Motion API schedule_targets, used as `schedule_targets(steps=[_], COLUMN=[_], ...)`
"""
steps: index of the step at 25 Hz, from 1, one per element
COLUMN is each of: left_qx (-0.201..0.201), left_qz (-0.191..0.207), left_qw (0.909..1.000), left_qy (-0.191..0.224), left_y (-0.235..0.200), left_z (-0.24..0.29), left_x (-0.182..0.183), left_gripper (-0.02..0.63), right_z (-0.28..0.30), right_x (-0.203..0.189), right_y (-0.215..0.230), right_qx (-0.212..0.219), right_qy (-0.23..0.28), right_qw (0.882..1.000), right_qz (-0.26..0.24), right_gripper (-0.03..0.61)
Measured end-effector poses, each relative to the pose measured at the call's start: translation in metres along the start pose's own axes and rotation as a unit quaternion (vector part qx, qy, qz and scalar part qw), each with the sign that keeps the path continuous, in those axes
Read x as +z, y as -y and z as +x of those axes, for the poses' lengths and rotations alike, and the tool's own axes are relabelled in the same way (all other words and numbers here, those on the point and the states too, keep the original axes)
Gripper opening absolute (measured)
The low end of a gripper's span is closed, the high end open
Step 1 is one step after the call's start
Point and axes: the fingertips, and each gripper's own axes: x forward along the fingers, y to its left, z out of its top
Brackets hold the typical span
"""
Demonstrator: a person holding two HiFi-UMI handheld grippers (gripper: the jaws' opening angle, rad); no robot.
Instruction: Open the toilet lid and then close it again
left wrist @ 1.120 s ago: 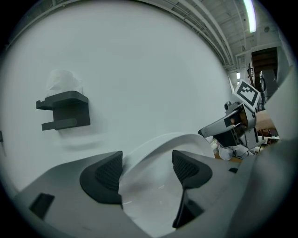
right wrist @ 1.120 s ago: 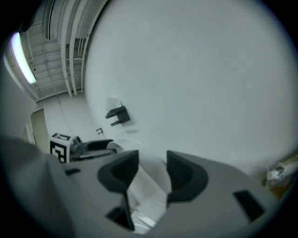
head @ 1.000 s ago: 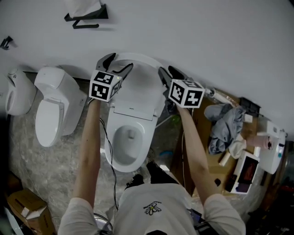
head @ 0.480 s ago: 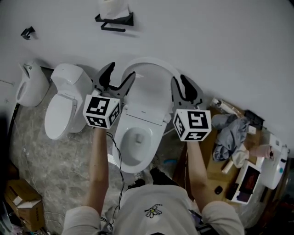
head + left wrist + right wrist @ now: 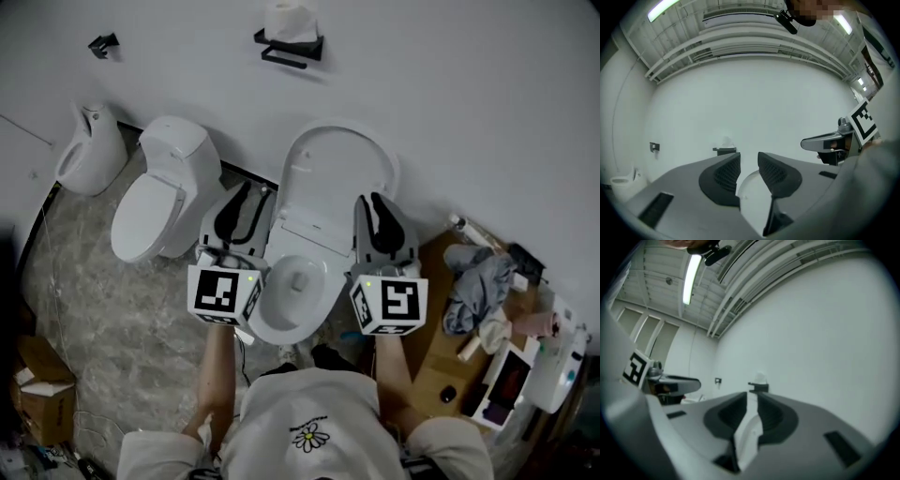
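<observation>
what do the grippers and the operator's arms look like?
Left gripper and right gripper: grey bodies, two tapered jaws with black ribbed pads. Each carries a white cube with black square markers and a small green light. Arms are bare below a light short-sleeved T-shirt with a daisy print. Both pairs of jaws are closing, nothing pressed between them.

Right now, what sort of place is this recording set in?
Probably a mock-up or test washroom: an open toilet, a closed toilet and a third fixture line one wall, a paper roll holder above, a cluttered workbench beside.
</observation>
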Motion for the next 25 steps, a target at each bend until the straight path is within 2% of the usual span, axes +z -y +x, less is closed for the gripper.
schedule_targets(steps=[3,6,11,15,17,25], left_qx=[0.036,0.055,0.06,0.056,0.057,0.061], left_qz=[-0.001,-0.01,-0.021,-0.031,-0.04,-0.034], left_qw=[0.9993,0.9983,0.9972,0.9968,0.9963,0.9961], left_qy=[-0.002,-0.015,-0.04,-0.047,-0.05,-0.054], left_y=[-0.005,-0.007,0.012,0.023,0.023,0.026], left_z=[-0.033,-0.055,-0.084,-0.102,-0.106,-0.108], left_x=[-0.001,-0.01,-0.034,-0.045,-0.048,-0.054], left_gripper=[0.086,0.031,0.026,0.025,0.025,0.025], right_z=[-0.02,-0.036,-0.061,-0.08,-0.086,-0.093], right_x=[-0.001,-0.006,-0.042,-0.068,-0.073,-0.078], right_y=[-0.021,-0.039,-0.063,-0.072,-0.072,-0.071], right_qx=[-0.001,-0.004,0.005,0.006,0.004,0.003], right_qy=[0.002,0.002,-0.031,-0.068,-0.076,-0.079], right_qw=[1.0,1.0,0.999,0.997,0.996,0.996], right_qz=[0.003,0.006,0.034,0.036,0.04,0.038], right_gripper=[0.073,0.054,0.037,0.031,0.031,0.031])
